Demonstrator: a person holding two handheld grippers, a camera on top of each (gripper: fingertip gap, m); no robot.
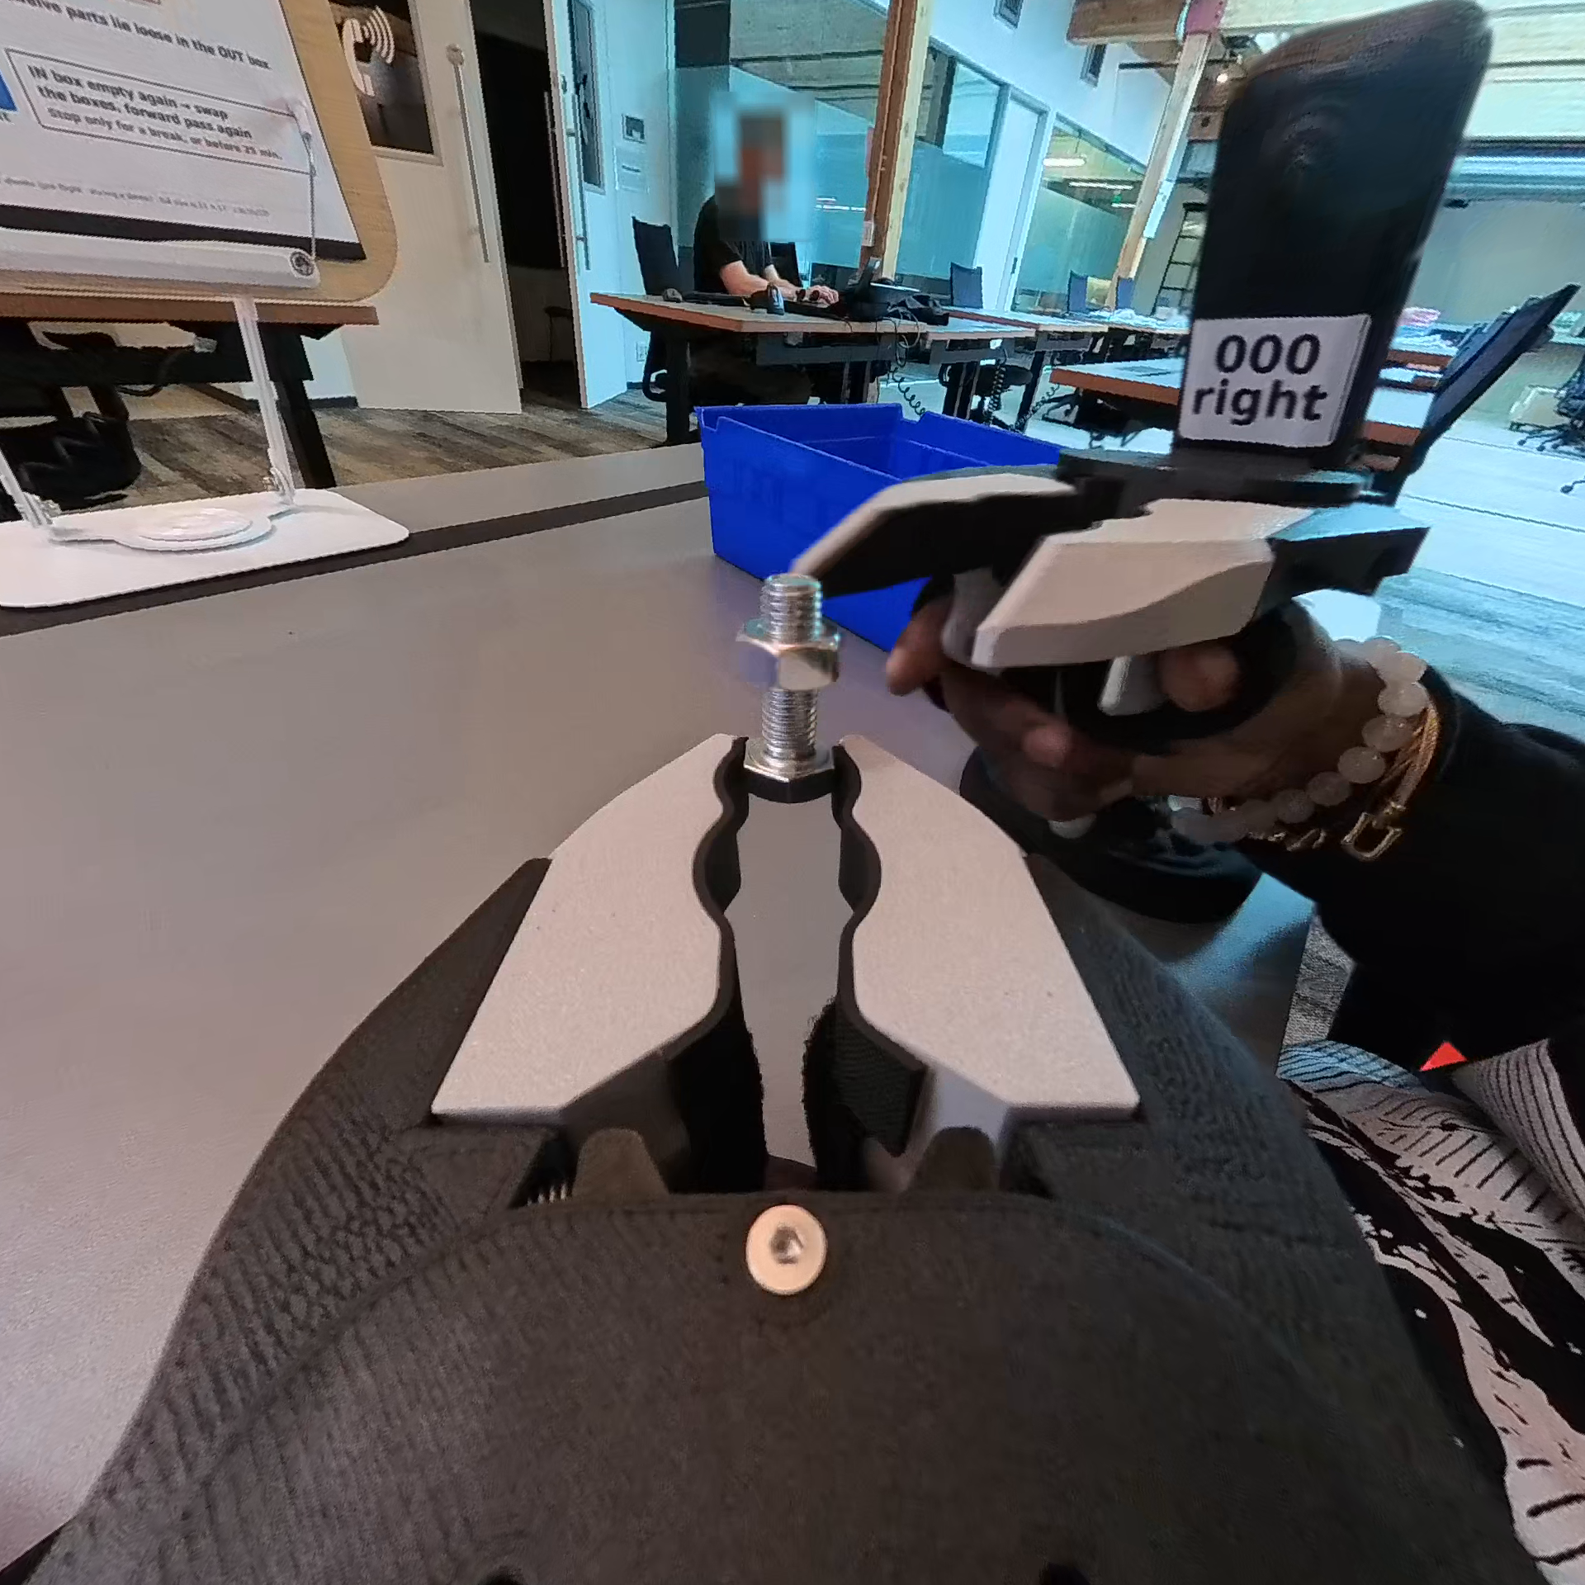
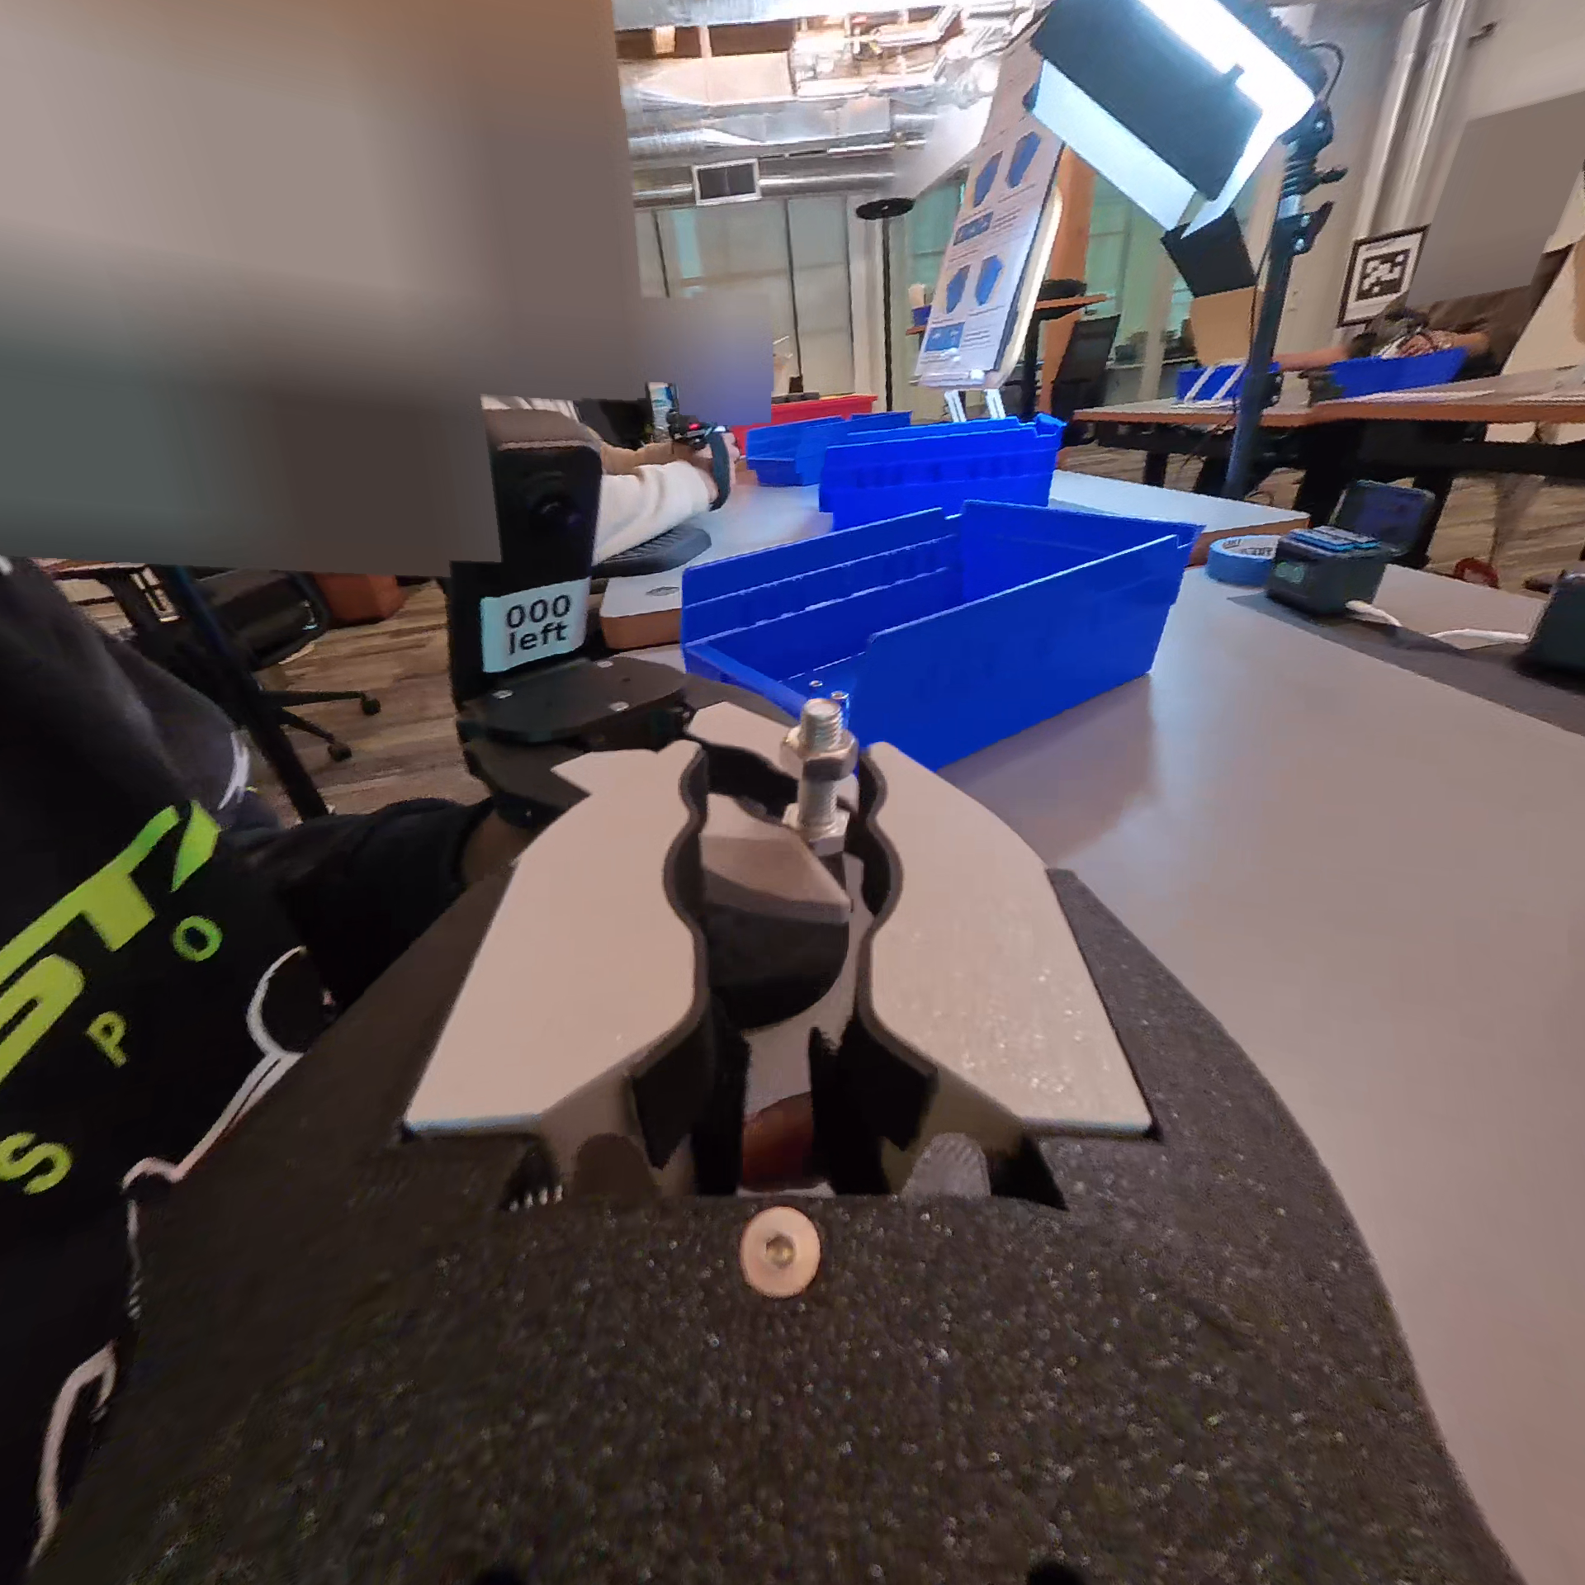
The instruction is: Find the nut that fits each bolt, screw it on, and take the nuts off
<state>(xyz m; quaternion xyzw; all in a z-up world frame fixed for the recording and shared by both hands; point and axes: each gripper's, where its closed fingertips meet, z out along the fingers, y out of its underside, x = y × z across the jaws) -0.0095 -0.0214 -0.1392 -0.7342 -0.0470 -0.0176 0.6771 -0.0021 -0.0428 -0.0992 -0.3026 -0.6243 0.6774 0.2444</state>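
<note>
The left tongs (image 1: 791,772) clamp the upright bolt (image 1: 787,729) by its head, while the right tongs (image 1: 892,600), parted, hover just right of its nut (image 1: 793,656).

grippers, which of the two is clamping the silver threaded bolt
The left gripper: its pads press the hex head of the silver threaded bolt, holding it upright. The right gripper stands open beside the silver hex nut.

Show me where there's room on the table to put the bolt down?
The grey table is bare left of the bolt, up to the white stand base. It's crowded on the right, where the right gripper and blue bin sit.
</note>
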